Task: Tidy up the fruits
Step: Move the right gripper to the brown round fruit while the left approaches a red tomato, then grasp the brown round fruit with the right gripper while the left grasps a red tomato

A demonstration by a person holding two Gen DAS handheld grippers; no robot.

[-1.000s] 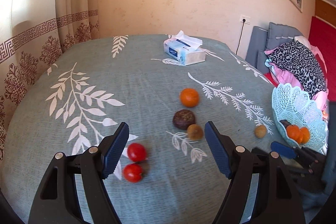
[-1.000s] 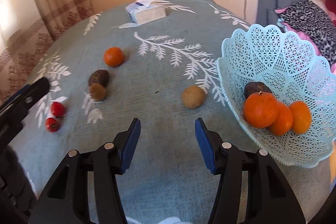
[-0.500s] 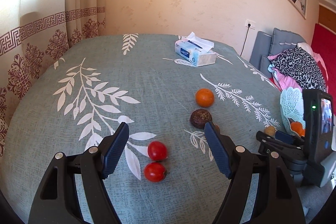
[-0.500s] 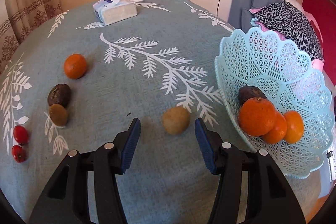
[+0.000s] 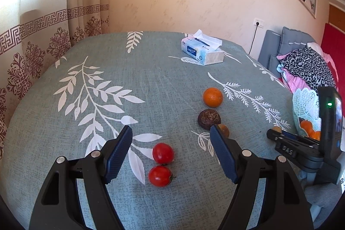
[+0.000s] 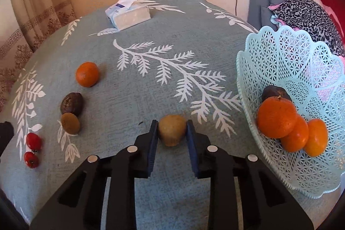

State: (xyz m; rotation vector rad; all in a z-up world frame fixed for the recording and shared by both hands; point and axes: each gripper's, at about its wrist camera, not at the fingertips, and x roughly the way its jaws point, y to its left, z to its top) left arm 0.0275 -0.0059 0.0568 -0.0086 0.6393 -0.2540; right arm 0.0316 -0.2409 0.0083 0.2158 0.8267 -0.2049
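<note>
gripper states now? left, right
Left gripper: open, holding nothing; tomatoes lie on the cloth beyond it.
Right gripper: shut on the kiwi.

Four oranges (image 6: pixel 276 120): three in the one basket (image 6: pixel 286 53), one at nine o'clock. Two tomatoes (image 5: pixel 163 152), two kiwis (image 6: pixel 172 129), two dark wrinkled fruits (image 6: pixel 71 103), one tissue box (image 6: pixel 128 13).
</note>
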